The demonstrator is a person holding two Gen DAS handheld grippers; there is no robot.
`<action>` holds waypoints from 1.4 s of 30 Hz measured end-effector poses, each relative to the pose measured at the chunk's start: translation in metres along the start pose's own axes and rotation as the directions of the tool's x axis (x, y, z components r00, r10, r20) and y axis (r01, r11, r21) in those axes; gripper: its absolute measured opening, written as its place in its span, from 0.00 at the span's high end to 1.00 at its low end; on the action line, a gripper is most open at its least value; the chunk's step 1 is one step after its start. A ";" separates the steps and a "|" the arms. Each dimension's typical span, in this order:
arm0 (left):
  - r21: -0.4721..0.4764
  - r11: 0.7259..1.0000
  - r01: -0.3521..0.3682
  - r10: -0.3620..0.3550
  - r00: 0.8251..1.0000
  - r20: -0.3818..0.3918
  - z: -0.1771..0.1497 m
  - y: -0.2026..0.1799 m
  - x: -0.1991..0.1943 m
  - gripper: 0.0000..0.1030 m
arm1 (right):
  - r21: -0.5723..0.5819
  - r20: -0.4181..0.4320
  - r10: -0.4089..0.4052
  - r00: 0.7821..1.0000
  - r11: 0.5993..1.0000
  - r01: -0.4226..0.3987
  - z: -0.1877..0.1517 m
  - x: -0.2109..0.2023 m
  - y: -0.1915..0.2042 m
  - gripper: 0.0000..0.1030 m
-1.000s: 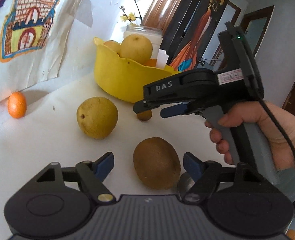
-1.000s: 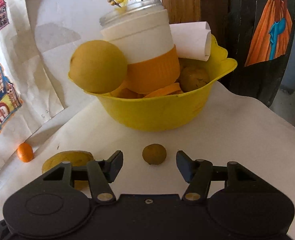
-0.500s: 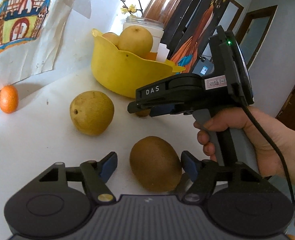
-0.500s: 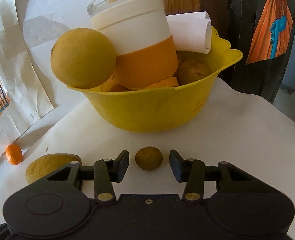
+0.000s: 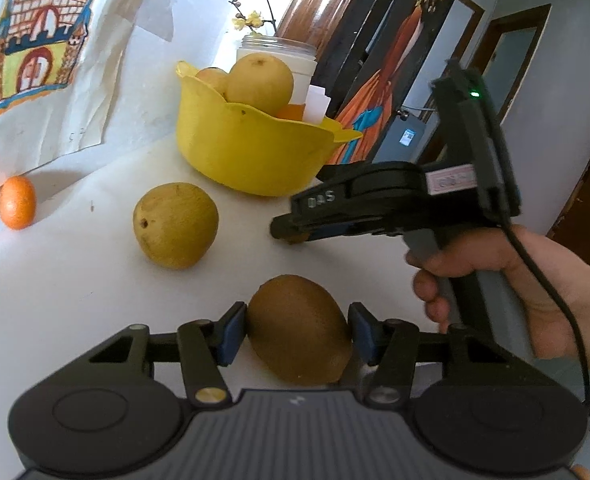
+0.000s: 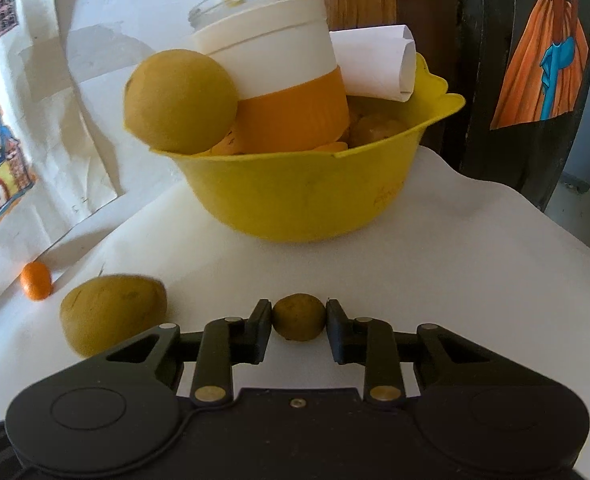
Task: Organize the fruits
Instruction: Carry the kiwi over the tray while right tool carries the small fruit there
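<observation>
Basically both hands are set up to lift loose fruit toward the wide yellow plastic bowl, which sits at the back of the white surface and is already crowded by a white-and-orange jar and a round yellow-brown pear. Left gripper straddles the brown oval kiwi; its blue-padded fingers have just been closing, pads at the skin, grip looks near-made. Right gripper has just closed its fingers on the small round brownish fruit, pinched on the surface, just in front of the bowl.
</observation>
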State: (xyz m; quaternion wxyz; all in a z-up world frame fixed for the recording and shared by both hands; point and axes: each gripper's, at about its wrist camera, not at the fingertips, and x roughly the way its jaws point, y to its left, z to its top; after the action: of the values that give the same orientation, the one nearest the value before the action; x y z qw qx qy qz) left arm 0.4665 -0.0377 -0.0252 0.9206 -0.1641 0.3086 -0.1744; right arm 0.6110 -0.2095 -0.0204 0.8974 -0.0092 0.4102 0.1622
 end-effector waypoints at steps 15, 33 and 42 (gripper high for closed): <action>-0.052 0.998 -0.023 0.023 1.000 -0.015 -0.003 -0.021 -0.032 0.43 | -0.007 0.028 0.051 0.998 0.999 -0.051 -0.044 -0.091 -0.018 0.70; 0.058 0.998 0.002 -0.001 1.000 -0.031 -0.028 -0.085 -0.040 0.43 | -0.091 0.109 -0.006 0.994 0.996 0.016 -0.142 -0.179 -0.061 0.70; 0.100 0.995 0.009 -0.004 0.999 -0.042 -0.031 -0.096 -0.033 0.43 | -0.141 0.099 -0.020 0.995 0.989 0.034 -0.164 -0.168 -0.053 0.70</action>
State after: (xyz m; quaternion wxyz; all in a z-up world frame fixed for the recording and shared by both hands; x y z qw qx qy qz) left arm 0.4013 -0.1152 0.0073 0.9204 -0.1151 0.3181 -0.1959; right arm 0.4043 -0.3321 -0.0115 0.9155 -0.0711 0.3532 0.1790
